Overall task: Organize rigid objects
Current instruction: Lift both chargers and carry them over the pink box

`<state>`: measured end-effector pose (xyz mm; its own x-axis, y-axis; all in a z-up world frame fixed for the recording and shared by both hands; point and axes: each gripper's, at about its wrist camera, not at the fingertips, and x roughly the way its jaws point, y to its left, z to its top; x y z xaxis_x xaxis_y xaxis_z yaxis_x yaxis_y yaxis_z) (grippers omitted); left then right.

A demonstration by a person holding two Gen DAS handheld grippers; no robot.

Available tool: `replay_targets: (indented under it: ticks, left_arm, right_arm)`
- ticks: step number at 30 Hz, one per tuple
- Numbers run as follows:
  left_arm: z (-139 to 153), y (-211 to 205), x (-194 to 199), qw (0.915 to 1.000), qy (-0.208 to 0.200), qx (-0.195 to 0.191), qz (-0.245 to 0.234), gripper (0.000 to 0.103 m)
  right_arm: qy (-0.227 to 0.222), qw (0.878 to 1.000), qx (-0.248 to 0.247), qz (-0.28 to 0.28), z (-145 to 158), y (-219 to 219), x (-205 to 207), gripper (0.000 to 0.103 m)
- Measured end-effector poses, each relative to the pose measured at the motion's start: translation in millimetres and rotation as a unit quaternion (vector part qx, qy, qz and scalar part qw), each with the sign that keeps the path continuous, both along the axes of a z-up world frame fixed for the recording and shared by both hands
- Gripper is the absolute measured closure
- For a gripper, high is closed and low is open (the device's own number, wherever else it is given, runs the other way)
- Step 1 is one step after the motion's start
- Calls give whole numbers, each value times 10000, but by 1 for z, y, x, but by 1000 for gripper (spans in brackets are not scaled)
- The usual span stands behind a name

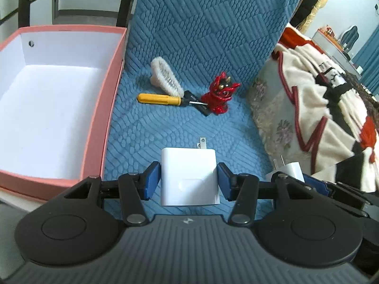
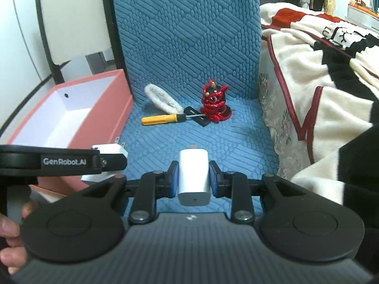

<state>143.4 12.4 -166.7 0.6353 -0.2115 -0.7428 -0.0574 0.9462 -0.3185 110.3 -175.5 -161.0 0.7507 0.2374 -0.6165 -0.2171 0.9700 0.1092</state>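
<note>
My left gripper (image 1: pixel 188 181) is shut on a wide white charger (image 1: pixel 188 177), its prongs pointing away, lifted above the blue quilted seat (image 1: pixel 146 137). My right gripper (image 2: pixel 193 178) is shut on a narrower white charger (image 2: pixel 193 177), also off the seat. Each held charger shows in the other view: the small charger (image 1: pixel 292 168) at the right, the wide charger (image 2: pixel 111 150) at the left. Farther back on the seat lie a yellow screwdriver (image 1: pixel 161 99), a white brush (image 1: pixel 165 77), a black flat piece (image 1: pixel 197 105) and a red figurine (image 1: pixel 219 94). An open pink box (image 1: pixel 101 123) with a white inside stands left.
The blue seat back (image 1: pixel 208 28) rises behind the objects. A cream, red and black blanket (image 1: pixel 319 108) piles up on the right over a floral cushion (image 1: pixel 274 118). A chair frame (image 1: pixel 123 4) stands behind the box. A hand (image 2: pixel 9 232) shows at the lower left.
</note>
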Motion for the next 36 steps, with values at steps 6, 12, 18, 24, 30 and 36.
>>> replay_targets:
  ticks: [6,12,18,24,30,36]
  left_arm:
    - [31,-4,-20,9998,-199,-4,29,45]
    - [57,5,-40,9991,-384,-74,149,45]
    - [78,33,-58,9980,-521,-41,341,45]
    - [86,80,-77,9960,-540,-20,705,45]
    - [88,130,-95,9936,-522,107,992,45]
    - [73,187,-91,9898,-377,30,1375,45]
  right_arm:
    - [-43,9999,-23,97,18,-4,-16,73]
    - [-182,9994,3,309,37,5,-27,73]
    - [-333,9975,73,614,51,34,-37,73]
    - [-357,9941,59,1023,57,76,-41,73]
    - [-384,9886,46,1452,59,120,-43,73]
    - [-243,9847,-13,1725,51,163,-30,73]
